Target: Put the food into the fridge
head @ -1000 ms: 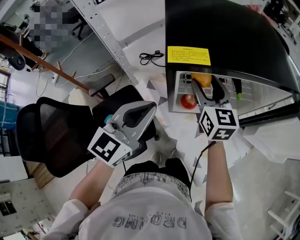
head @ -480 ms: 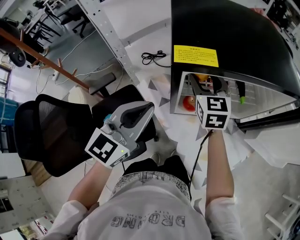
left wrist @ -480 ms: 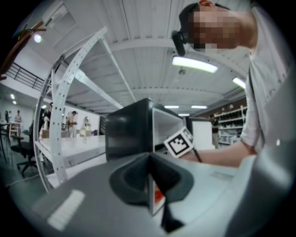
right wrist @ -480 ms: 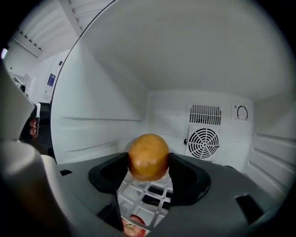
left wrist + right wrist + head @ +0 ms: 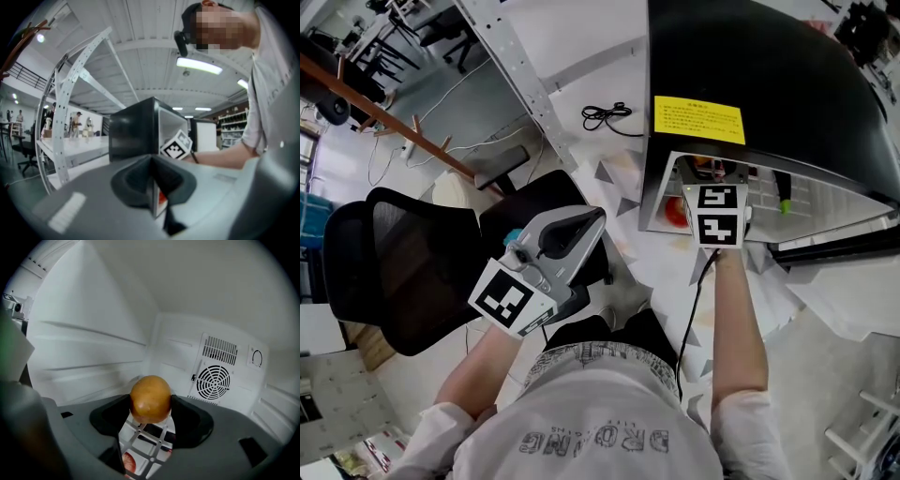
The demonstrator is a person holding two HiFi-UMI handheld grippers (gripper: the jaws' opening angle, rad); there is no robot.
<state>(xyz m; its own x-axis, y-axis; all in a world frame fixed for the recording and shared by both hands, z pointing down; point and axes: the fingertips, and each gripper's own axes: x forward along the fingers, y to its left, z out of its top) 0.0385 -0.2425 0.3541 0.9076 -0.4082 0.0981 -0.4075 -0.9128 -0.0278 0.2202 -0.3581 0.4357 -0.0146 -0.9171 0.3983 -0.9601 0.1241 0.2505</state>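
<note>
Nearest the person, the left gripper [image 5: 152, 185] was held at the left with its jaws pressed together and nothing between them. Further out, the right gripper [image 5: 151, 405] reached inside the fridge [image 5: 769, 66], its jaws clamped on a round orange-brown fruit [image 5: 150, 397]. The fruit sat above the wire shelf [image 5: 145, 441]; contact could not be confirmed. A red fruit [image 5: 129, 462] lay beneath that shelf. The fan grille [image 5: 213, 380] was well beyond. Assessed risk: released from height, the round fruit would likely bounce or roll on the wires towards the open front.
</note>
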